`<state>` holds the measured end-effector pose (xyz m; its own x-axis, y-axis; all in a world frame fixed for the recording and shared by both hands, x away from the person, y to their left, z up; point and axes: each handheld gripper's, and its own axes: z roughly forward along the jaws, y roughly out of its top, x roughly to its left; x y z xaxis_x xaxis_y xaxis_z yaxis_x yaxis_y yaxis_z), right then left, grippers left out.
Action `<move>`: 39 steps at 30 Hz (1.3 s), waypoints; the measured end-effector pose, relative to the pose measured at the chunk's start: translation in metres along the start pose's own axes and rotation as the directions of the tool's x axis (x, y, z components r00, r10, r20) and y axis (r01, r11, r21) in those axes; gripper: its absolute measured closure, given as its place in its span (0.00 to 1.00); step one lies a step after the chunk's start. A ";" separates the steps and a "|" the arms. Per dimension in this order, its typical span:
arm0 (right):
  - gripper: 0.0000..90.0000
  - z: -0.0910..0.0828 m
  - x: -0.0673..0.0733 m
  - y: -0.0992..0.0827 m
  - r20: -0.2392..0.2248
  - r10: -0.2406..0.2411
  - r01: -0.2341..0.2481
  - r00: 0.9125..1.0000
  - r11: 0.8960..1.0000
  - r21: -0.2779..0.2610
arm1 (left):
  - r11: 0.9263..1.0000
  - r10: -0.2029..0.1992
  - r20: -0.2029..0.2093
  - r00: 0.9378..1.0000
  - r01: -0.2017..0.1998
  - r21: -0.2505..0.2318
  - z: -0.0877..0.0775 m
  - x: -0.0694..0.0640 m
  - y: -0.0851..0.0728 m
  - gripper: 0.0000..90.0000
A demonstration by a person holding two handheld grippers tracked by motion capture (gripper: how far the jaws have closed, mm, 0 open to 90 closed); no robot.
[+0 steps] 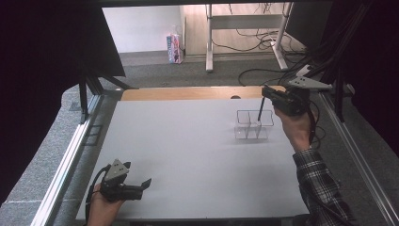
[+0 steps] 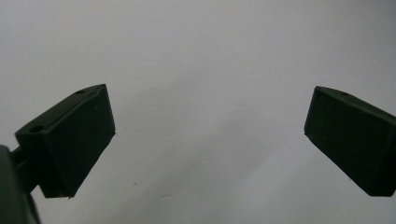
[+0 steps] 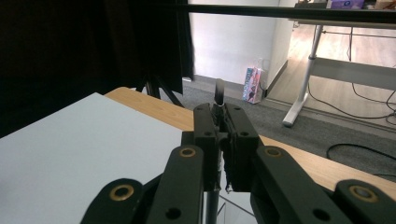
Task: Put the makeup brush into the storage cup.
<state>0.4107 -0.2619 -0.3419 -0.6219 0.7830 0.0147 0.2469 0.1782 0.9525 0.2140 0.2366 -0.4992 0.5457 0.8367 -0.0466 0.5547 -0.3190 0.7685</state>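
1. Holding a thin black rod (image 1: 260, 109) clamped in my right gripper (image 1: 269, 92), its lower end in the clear divided container (image 1: 254, 125) at far right.
2. Release judged pending.
3. Left gripper (image 1: 147, 182) idles near left, jaws apart, empty.

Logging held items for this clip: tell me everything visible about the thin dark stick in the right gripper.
The stick is thin, straight and dark, pen-like; its material is unclear. The right gripper is shut on its upper part, with the top end poking out above the jaws. It hangs nearly upright, its lower end reaching down into the clear plastic organizer at the table's far right. Whether the tip touches it is unclear.
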 end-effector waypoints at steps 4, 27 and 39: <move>0.94 0.004 -0.003 0.002 0.009 -0.003 0.003 1.000 1.000 0.006 | 1.000 0.012 -0.003 1.000 -0.012 0.005 0.001 -0.001 0.000 0.03; 0.94 0.035 -0.013 -0.001 0.049 -0.020 0.019 0.999 0.999 0.031 | 1.000 0.026 -0.007 1.000 -0.025 0.012 0.001 -0.002 0.001 0.03; 0.94 0.048 -0.014 -0.019 0.056 -0.013 0.010 0.998 0.998 0.061 | 0.999 0.029 -0.007 1.000 -0.029 0.013 0.001 -0.002 0.001 0.03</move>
<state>0.4505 -0.2480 -0.3749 -0.5827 0.8126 -0.0148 0.2853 0.2216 0.9325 0.2139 0.2343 -0.4991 0.5573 0.8300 -0.0199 0.5466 -0.3487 0.7613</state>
